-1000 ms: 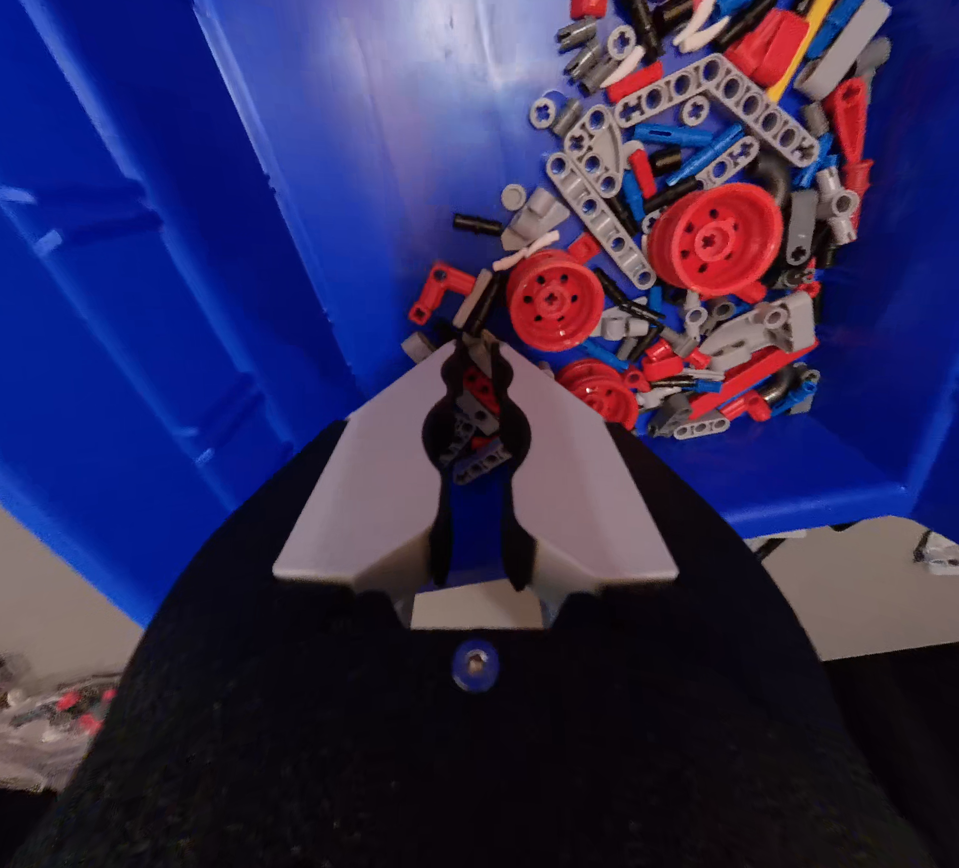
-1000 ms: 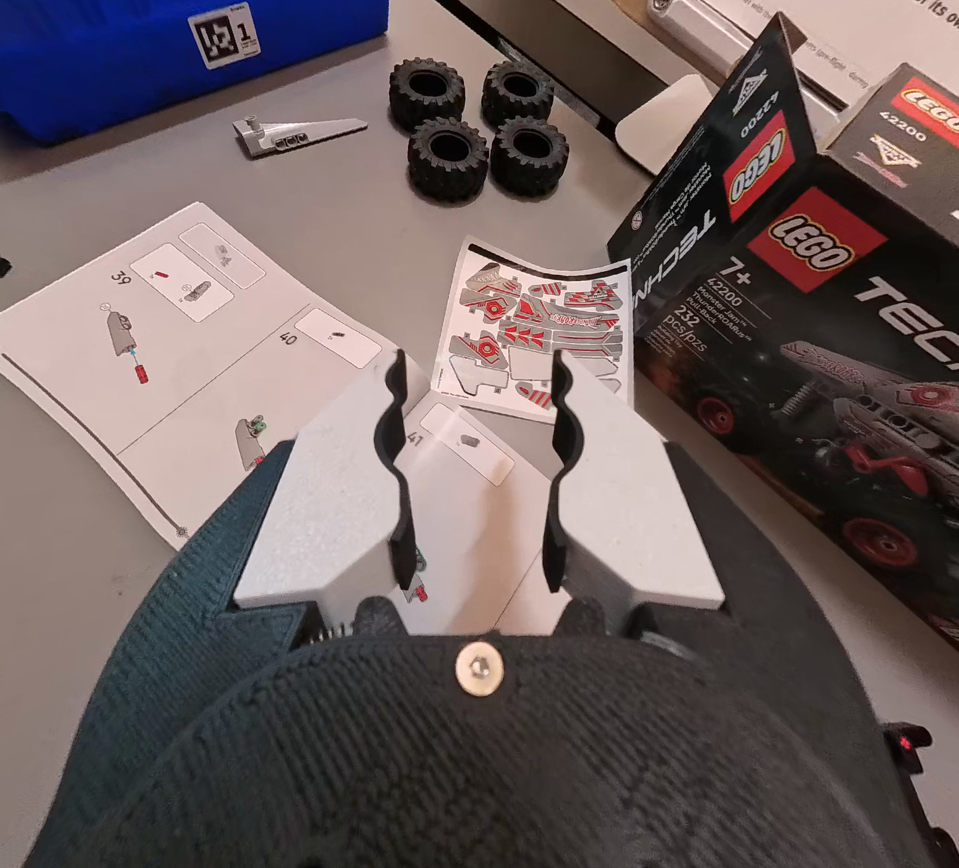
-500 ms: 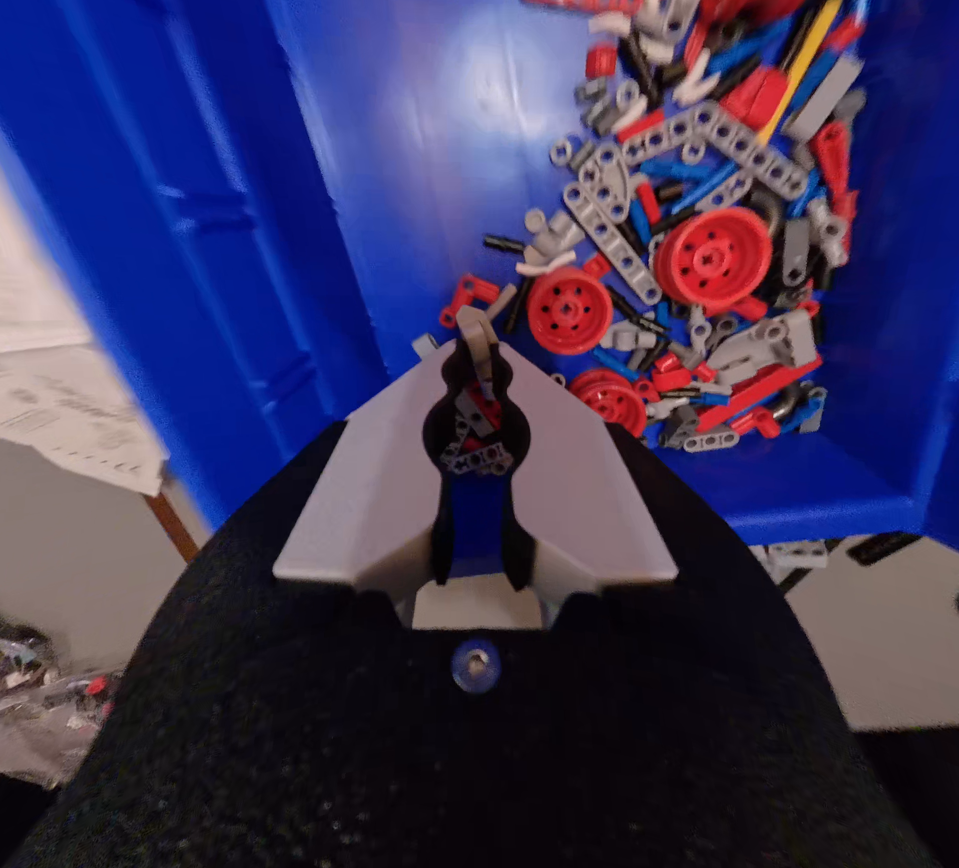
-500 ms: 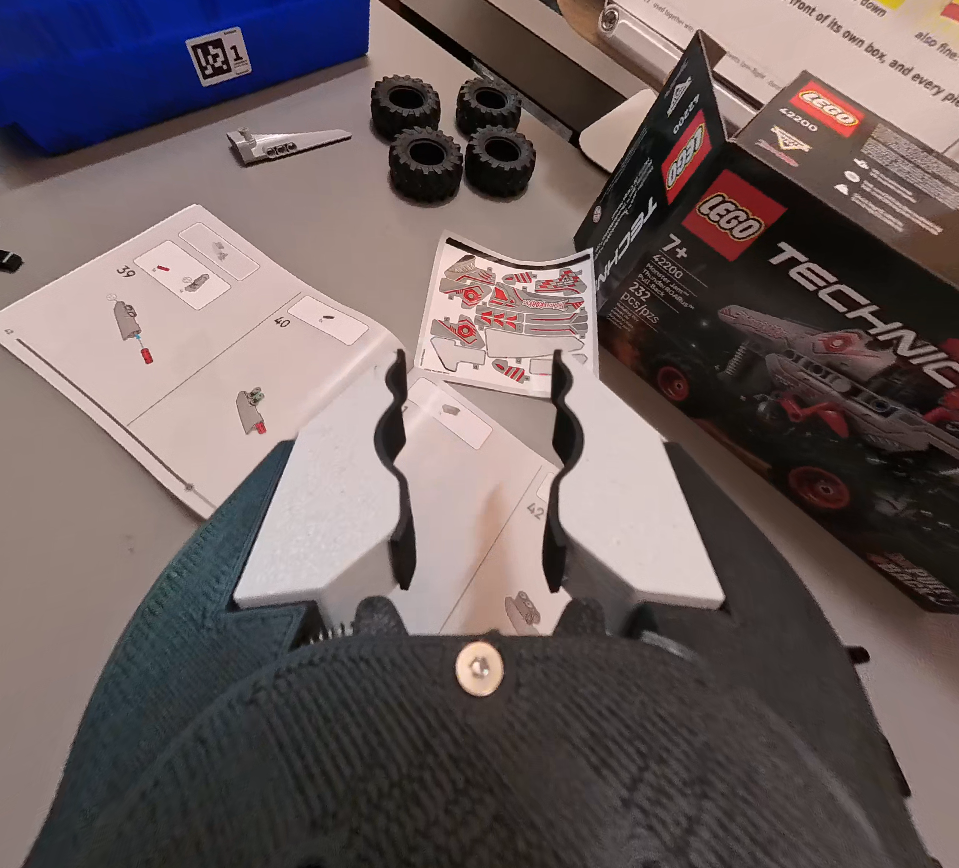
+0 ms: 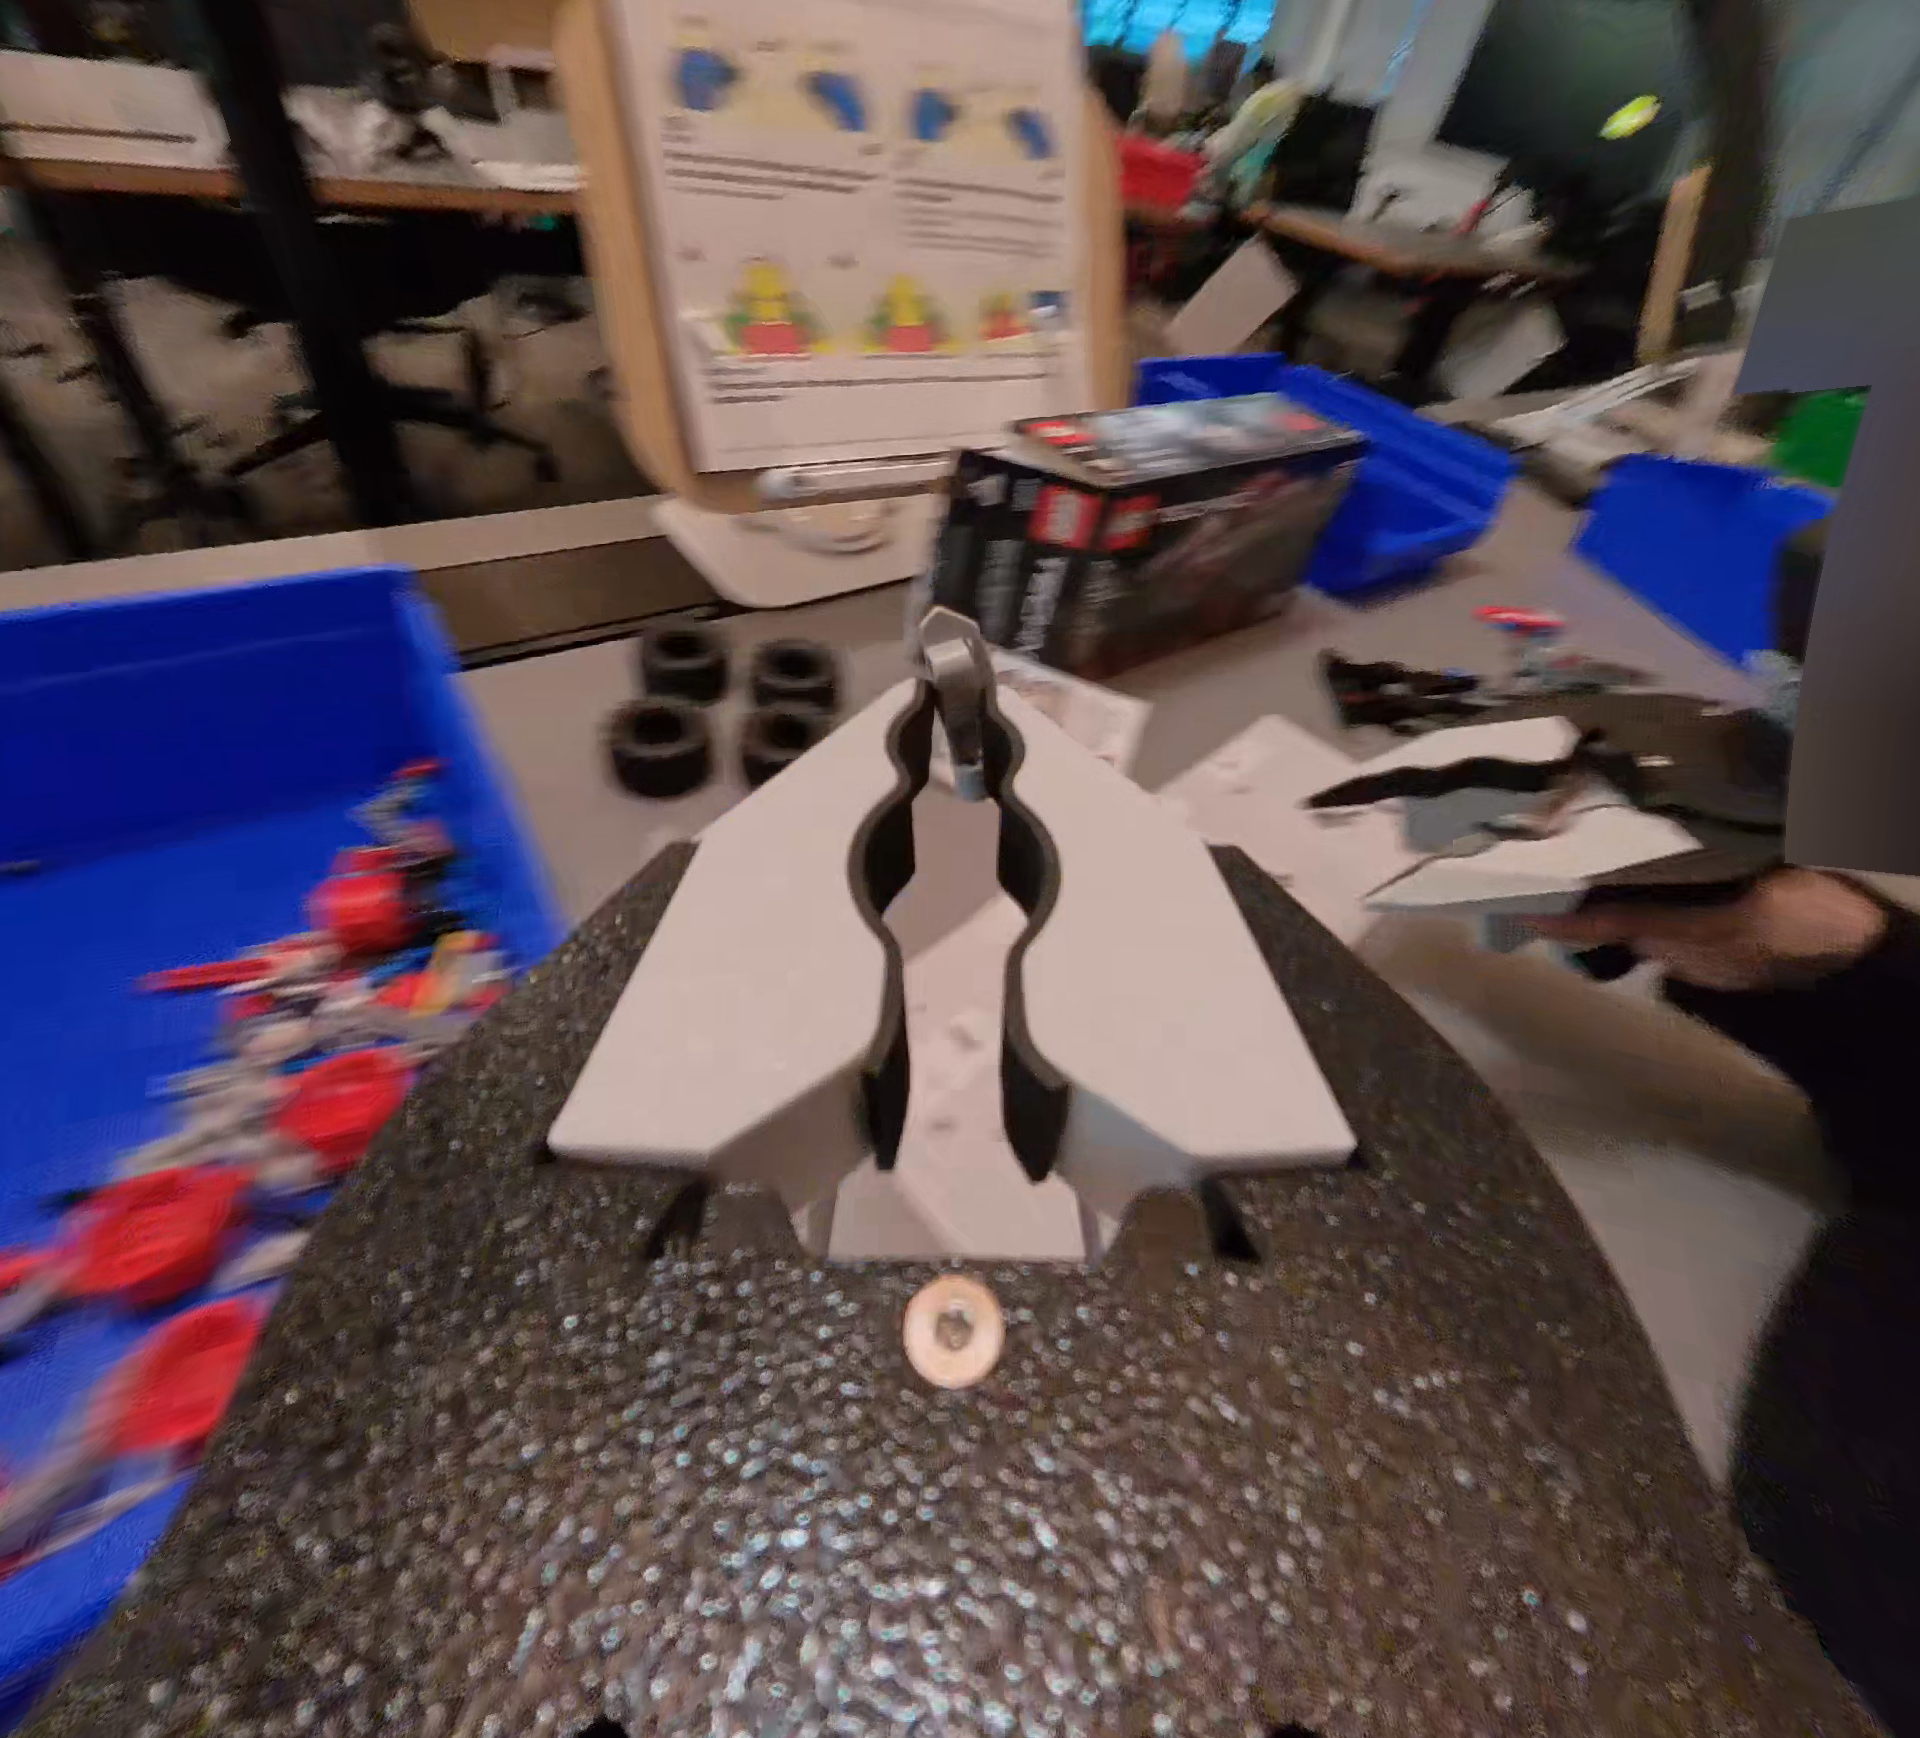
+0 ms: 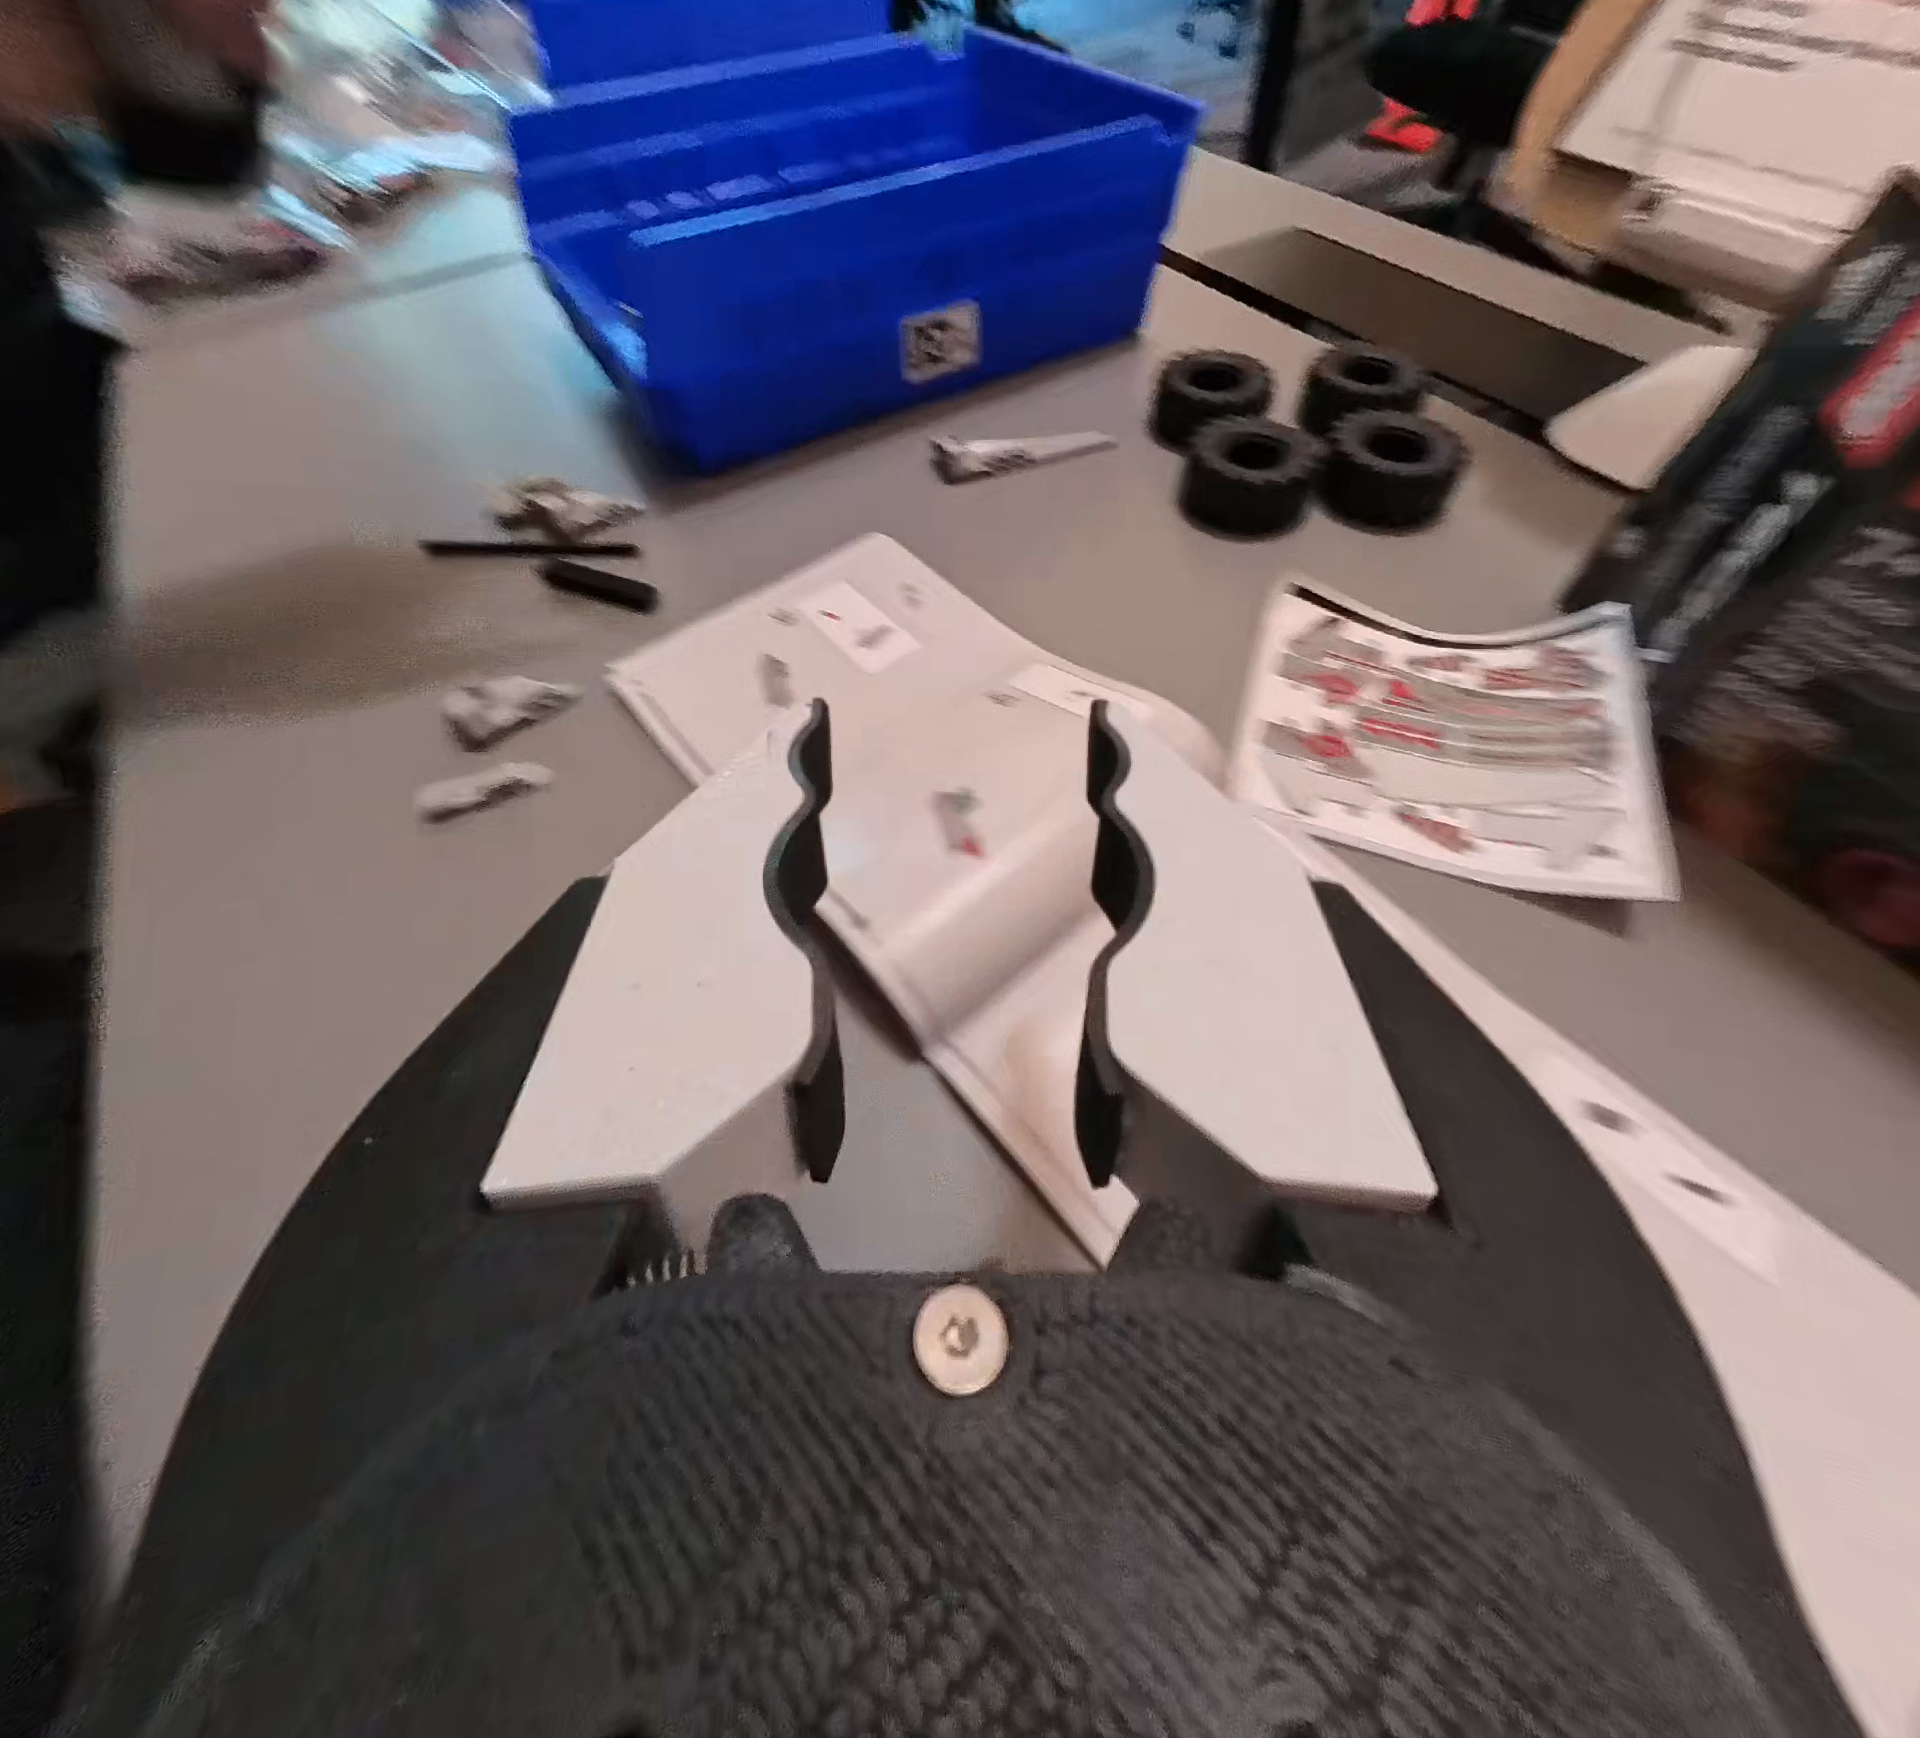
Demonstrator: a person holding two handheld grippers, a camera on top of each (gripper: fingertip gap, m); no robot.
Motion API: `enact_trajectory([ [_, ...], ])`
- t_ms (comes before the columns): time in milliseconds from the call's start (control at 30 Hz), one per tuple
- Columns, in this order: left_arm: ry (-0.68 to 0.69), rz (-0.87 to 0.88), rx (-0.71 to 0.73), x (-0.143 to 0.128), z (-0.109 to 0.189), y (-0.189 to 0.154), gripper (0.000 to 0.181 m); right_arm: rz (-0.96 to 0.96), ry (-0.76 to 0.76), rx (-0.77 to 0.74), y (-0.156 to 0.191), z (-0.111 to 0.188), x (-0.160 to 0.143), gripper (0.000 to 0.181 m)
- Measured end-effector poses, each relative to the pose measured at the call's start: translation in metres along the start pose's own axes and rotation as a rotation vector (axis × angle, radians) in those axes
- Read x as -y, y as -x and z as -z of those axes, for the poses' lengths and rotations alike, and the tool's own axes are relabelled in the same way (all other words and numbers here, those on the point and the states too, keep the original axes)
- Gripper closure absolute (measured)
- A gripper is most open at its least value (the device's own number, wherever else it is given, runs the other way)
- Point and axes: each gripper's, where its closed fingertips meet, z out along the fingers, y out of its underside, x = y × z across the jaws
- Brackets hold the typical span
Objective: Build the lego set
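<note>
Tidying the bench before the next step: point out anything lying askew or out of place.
The sticker sheet lies curled and askew beside the box. A few loose grey and black pieces are scattered on the table outside the blue bin. The four tyres sit neatly grouped. Nothing looks damaged.

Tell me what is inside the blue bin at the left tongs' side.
The blue plastic bin holds a blurred heap of loose red, grey and black pieces, with red wheel hubs. The tongs' black body covers its near right corner, so anything there is hidden.

smooth grey plastic piece (image 5: 958, 689) between matt fingertips (image 5: 902, 758); glossy blue plastic bin (image 5: 208, 701) leftward; matt paper booklet (image 6: 914, 722) beneath.
</note>
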Motion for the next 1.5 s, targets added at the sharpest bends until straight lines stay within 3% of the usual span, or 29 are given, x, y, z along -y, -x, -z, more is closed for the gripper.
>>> enact_trajectory([
  [167, -0.184, 0.329, -0.149, -0.053, -0.025, -0.094, 0.175, -0.009, -0.072, 0.103, 0.047, -0.007, -0.002, 0.128],
  [333, -0.33, 0.642, -0.132, -0.087, -0.038, -0.126, 0.175, 0.047, -0.154, 0.105, 0.055, 0.003, -0.003, 0.141],
  [533, -0.264, 0.688, -0.158, -0.108, -0.054, -0.154, 0.175, 0.023, -0.236, 0.169, 0.062, 0.016, -0.006, 0.155],
  [700, -0.188, 0.549, -0.128, -0.115, -0.059, -0.167, 0.175, 0.029, -0.275, 0.132, 0.058, 0.024, -0.005, 0.174],
  [867, -0.165, 0.47, -0.123, -0.121, -0.06, -0.171, 0.175, 0.038, -0.224, 0.149, 0.054, 0.027, -0.013, 0.176],
  [1100, 0.04, -0.046, -0.092, -0.139, -0.046, -0.161, 0.164, -0.019, -0.014, 0.339, 0.059, 0.033, -0.039, 0.175],
  [1233, 0.158, -0.292, -0.245, -0.146, -0.025, -0.159, 0.161, -0.054, 0.1, 0.454, 0.064, 0.039, -0.055, 0.175],
  [1367, 0.325, -0.383, -0.384, -0.17, -0.013, -0.155, 0.156, 0.009, 0.145, 0.518, 0.075, 0.037, -0.066, 0.175],
  [1500, 0.362, -0.446, -0.506, -0.18, -0.009, -0.164, 0.158, 0.112, 0.153, 0.588, 0.093, 0.034, -0.069, 0.175],
])
